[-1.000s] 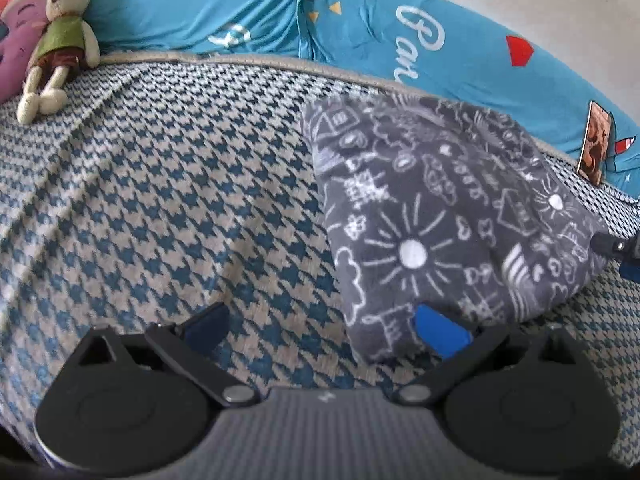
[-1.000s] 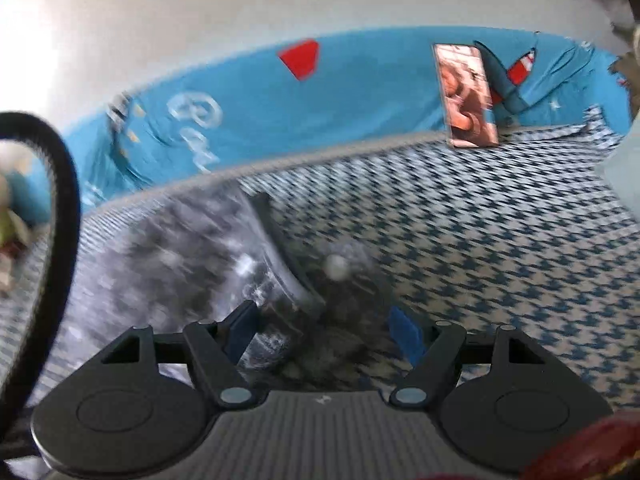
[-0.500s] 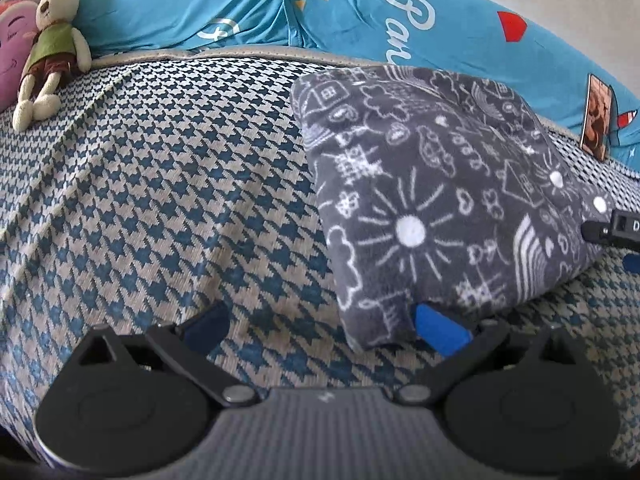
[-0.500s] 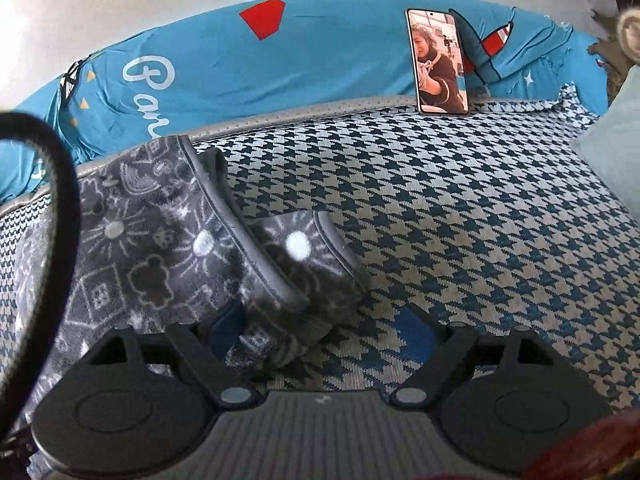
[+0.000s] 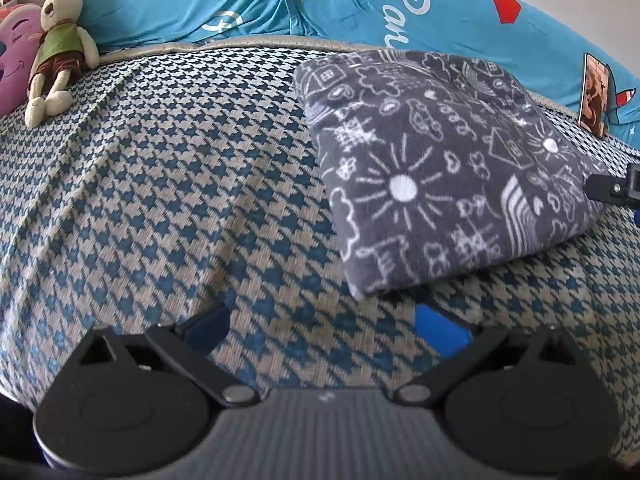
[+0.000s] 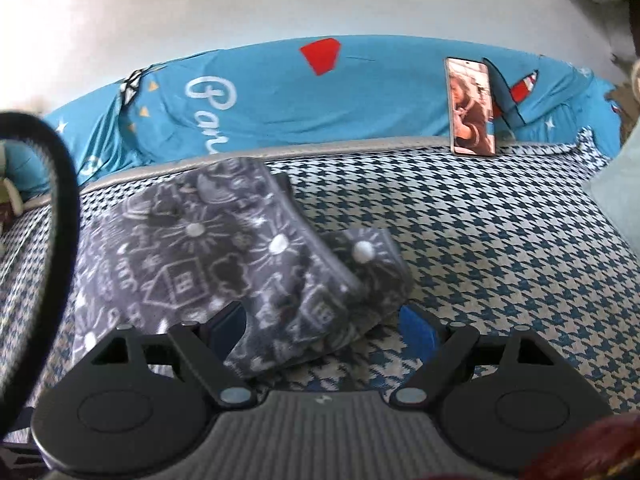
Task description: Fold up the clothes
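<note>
Folded grey doodle-print garment (image 5: 440, 176) lies on houndstooth bedspread (image 5: 160, 184), near blue bolster (image 5: 280, 4). Left gripper (image 5: 324, 322) spread, just short of garment. Right gripper (image 6: 320, 330) spread, straddling garment's corner, not pinching.

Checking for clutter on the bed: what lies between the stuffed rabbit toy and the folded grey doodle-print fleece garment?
Only bare houndstooth bed cover lies between the stuffed rabbit toy and the folded grey doodle-print fleece garment, seen in the left wrist view.

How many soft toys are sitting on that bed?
2, both in the left claw's view at the bed's far left: a rabbit doll in a green top, leaning on the blue bedding, and a pink plush beside it, cut off by the picture's edge. Others may be hidden.
</note>
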Available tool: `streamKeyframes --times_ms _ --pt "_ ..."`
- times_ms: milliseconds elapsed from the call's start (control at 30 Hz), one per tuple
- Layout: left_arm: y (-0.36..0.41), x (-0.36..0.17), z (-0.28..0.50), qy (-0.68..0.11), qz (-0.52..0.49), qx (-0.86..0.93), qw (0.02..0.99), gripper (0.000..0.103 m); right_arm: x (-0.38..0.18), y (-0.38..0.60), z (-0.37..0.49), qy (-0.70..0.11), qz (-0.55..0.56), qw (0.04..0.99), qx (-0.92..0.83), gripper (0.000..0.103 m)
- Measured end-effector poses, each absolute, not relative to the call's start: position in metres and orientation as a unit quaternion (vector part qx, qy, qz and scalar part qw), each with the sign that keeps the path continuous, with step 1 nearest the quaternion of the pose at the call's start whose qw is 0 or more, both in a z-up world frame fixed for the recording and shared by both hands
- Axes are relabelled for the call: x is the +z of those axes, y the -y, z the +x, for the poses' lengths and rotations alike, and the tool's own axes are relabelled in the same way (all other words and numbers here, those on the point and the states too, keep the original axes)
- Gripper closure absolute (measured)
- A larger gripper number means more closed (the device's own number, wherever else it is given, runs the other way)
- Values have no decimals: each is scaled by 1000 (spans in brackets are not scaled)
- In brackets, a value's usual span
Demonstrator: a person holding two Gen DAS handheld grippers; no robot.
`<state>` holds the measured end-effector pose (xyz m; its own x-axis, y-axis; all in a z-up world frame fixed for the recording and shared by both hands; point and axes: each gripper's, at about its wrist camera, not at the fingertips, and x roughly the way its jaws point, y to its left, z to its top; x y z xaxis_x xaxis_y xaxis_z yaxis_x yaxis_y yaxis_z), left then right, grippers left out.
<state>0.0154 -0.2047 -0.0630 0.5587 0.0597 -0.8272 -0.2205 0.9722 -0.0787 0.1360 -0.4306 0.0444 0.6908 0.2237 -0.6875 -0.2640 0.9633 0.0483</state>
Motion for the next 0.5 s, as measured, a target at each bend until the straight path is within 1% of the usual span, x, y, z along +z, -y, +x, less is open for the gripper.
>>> streamKeyframes --times_ms 300,500 --pt "205 -59 5 -467 -76 91 876 0 48 428 128 -375 -8 914 153 19" --pt "208 -55 1 -467 -68 94 877 0 49 425 121 -378 -16 911 165 18"
